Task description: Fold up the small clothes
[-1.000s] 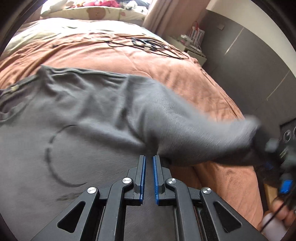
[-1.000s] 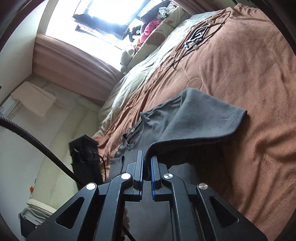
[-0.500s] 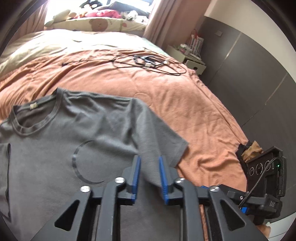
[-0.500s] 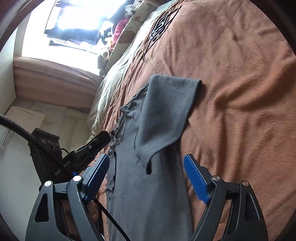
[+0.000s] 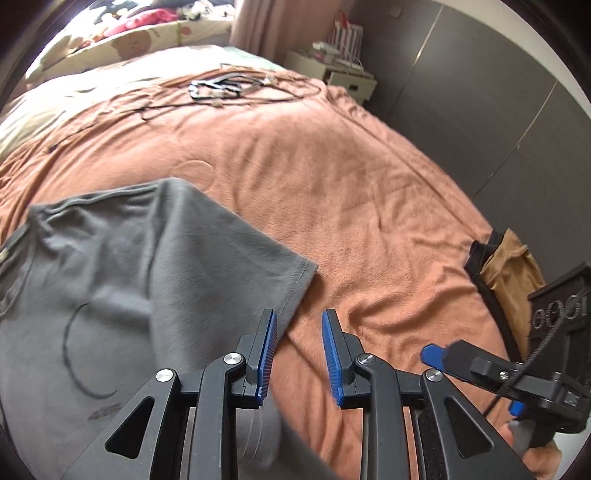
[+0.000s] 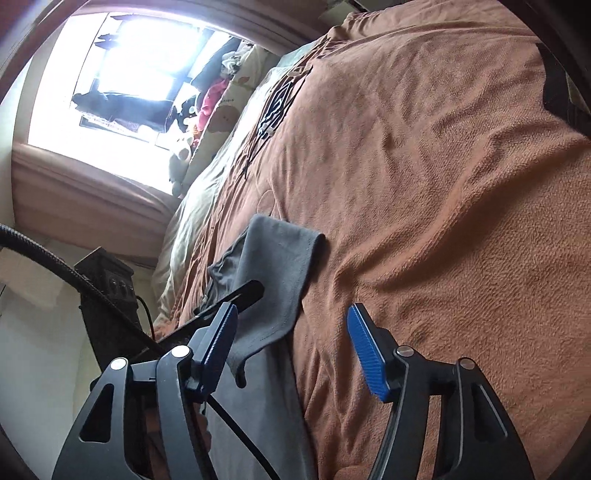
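A grey T-shirt (image 5: 122,280) with a thin black circle print lies flat on the orange bedspread (image 5: 332,192), its right sleeve folded in over the body. My left gripper (image 5: 298,332) is open and empty, just above the sleeve's hem edge. My right gripper (image 6: 291,332) is open wide and empty, above the bedspread beside the shirt (image 6: 277,266). The right gripper also shows at the lower right of the left wrist view (image 5: 436,356).
Black cables (image 5: 221,88) lie on the far part of the bed. Pillows and soft toys (image 5: 140,33) sit at the head. A white nightstand (image 5: 332,74) and grey wardrobe doors (image 5: 498,110) stand to the right. A tan bag (image 5: 509,273) hangs off the bed's right edge.
Both grippers let go of the sleeve after carrying it over the shirt. They opened wider and drew back to the right, off the shirt.
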